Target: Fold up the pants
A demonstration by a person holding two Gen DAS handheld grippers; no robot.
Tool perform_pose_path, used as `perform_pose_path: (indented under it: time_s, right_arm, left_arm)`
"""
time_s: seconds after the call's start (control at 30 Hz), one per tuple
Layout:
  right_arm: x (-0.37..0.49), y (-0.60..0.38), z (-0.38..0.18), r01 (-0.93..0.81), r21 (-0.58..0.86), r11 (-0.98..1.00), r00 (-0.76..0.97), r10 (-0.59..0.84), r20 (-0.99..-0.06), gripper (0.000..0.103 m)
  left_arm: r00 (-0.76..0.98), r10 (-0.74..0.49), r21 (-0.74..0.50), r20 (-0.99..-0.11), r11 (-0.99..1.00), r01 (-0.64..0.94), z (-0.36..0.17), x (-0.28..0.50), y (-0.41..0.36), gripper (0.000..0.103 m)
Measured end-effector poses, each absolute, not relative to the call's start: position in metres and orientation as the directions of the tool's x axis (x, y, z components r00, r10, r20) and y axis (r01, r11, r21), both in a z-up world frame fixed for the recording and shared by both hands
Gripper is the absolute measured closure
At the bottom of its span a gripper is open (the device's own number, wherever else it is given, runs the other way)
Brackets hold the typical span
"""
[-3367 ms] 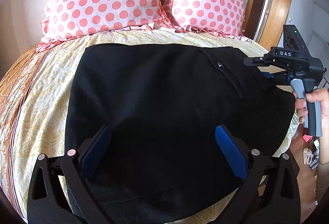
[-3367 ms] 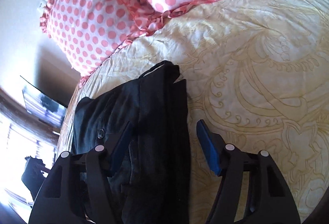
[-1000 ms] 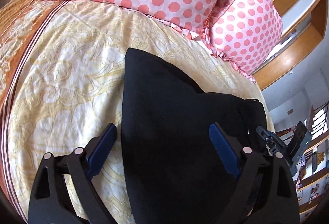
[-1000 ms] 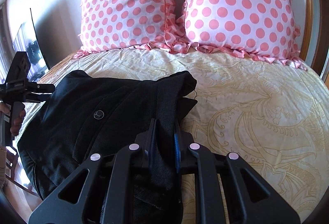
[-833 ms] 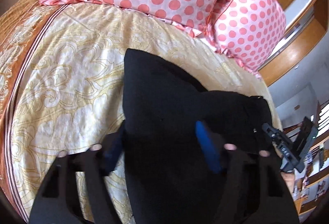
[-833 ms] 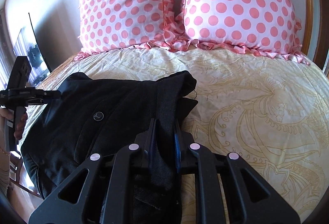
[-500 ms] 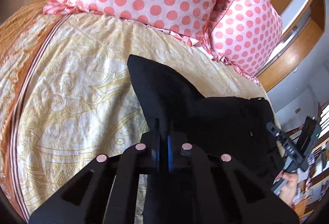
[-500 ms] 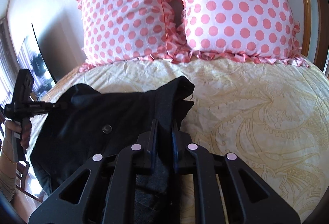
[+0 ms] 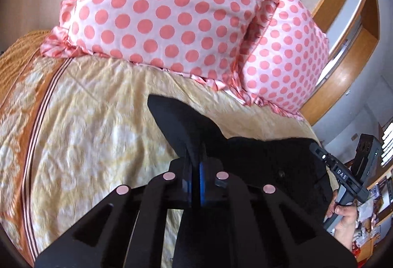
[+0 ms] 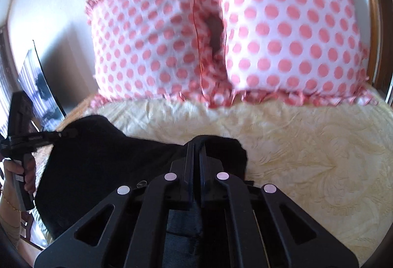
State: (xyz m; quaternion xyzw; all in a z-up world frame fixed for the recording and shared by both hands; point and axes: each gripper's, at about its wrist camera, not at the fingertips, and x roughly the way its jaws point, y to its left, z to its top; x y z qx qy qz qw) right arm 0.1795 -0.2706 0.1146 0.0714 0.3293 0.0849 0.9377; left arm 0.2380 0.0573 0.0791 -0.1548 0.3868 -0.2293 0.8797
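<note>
The black pants (image 9: pixel 258 157) lie folded on the yellow patterned bedspread (image 9: pixel 86 132). My left gripper (image 9: pixel 195 164) is shut on the pants' left edge, and a pointed corner of cloth sticks out ahead of it. My right gripper (image 10: pixel 196 152) is shut on the pants' right edge (image 10: pixel 226 150). The cloth hangs slack between the two grippers (image 10: pixel 98 157). The right gripper also shows in the left wrist view (image 9: pixel 343 174), and the left gripper in the right wrist view (image 10: pixel 27 140).
Two pink polka-dot pillows (image 10: pixel 221 34) lean against the headboard behind the pants. Bare bedspread (image 10: pixel 319 157) lies to the right. A wooden door frame (image 9: pixel 343 59) is at the right, a dark screen (image 10: pixel 39 86) at the left.
My left gripper closed from open onto the pants' left edge. Both grippers then rose with the cloth, lifting the edges off the bed. The right gripper stayed shut throughout.
</note>
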Motion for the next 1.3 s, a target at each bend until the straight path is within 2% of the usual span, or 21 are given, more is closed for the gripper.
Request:
perform_pose_path:
  time_s: [0.17,0.27,0.3,0.33,0.37,0.43,0.53,0.57,0.63,0.7,0.87,0.93,0.97,1.07,1.3]
  right_arm:
    - [0.183,-0.276,0.103,-0.039,0.212,0.976,0.704,0.177,-0.688,0.100]
    - [0.166,-0.284,0.091,0.006,0.194,0.981,0.636,0.146,-0.758,0.098]
    - [0.160,-0.289,0.087,0.020,0.222,0.975,0.621,0.162,-0.767,0.093]
    - [0.153,-0.299,0.084,0.053,0.266,0.962,0.613,0.179,-0.770,0.080]
    - [0.150,-0.304,0.083,0.066,0.287,0.956,0.613,0.188,-0.767,0.062]
    - [0.145,-0.312,0.082,0.085,0.318,0.944,0.624,0.199,-0.756,0.046]
    - [0.150,-0.317,0.075,0.085,0.356,0.930,0.603,0.237,-0.762,0.048]
    - [0.154,-0.317,0.071,0.083,0.365,0.927,0.594,0.248,-0.765,0.054]
    - [0.160,-0.314,0.067,0.076,0.365,0.928,0.590,0.253,-0.767,0.055]
    - [0.166,-0.309,0.064,0.045,0.362,0.931,0.597,0.265,-0.757,0.061]
    - [0.175,-0.316,0.057,0.040,0.425,0.904,0.584,0.324,-0.745,0.062]
    - [0.172,-0.310,0.059,-0.026,0.397,0.917,0.591,0.335,-0.734,0.070]
    - [0.172,-0.308,0.058,-0.045,0.390,0.920,0.590,0.339,-0.733,0.078]
    - [0.173,-0.313,0.060,-0.062,0.450,0.891,0.587,0.397,-0.705,0.089]
    - [0.178,-0.300,0.100,-0.153,0.396,0.905,0.659,0.392,-0.642,0.090]
  left_arm:
    - [0.607,-0.516,-0.463,-0.604,0.848,0.258,0.081,0.252,0.058,0.099]
    - [0.608,-0.472,-0.380,-0.638,0.880,0.285,0.078,0.241,0.054,0.099]
    - [0.608,-0.461,-0.358,-0.647,0.887,0.291,0.076,0.238,0.054,0.099]
    - [0.604,-0.454,-0.348,-0.655,0.891,0.292,0.073,0.236,0.055,0.099]
    - [0.601,-0.452,-0.349,-0.659,0.892,0.289,0.070,0.236,0.056,0.099]
    - [0.593,-0.453,-0.358,-0.666,0.891,0.279,0.066,0.237,0.059,0.099]
    - [0.585,-0.454,-0.371,-0.672,0.890,0.265,0.061,0.239,0.061,0.098]
    - [0.584,-0.452,-0.371,-0.674,0.891,0.261,0.060,0.240,0.062,0.098]
    - [0.584,-0.449,-0.371,-0.677,0.893,0.257,0.058,0.239,0.062,0.098]
    - [0.583,-0.443,-0.365,-0.681,0.895,0.254,0.056,0.239,0.062,0.098]
    - [0.578,-0.428,-0.356,-0.695,0.903,0.242,0.050,0.240,0.061,0.095]
    - [0.574,-0.420,-0.346,-0.703,0.907,0.240,0.047,0.240,0.060,0.095]
    - [0.572,-0.416,-0.340,-0.707,0.909,0.240,0.045,0.240,0.059,0.095]
    - [0.582,-0.401,-0.314,-0.708,0.916,0.249,0.044,0.237,0.054,0.099]
    - [0.630,-0.407,-0.294,-0.662,0.913,0.282,0.068,0.232,0.051,0.100]
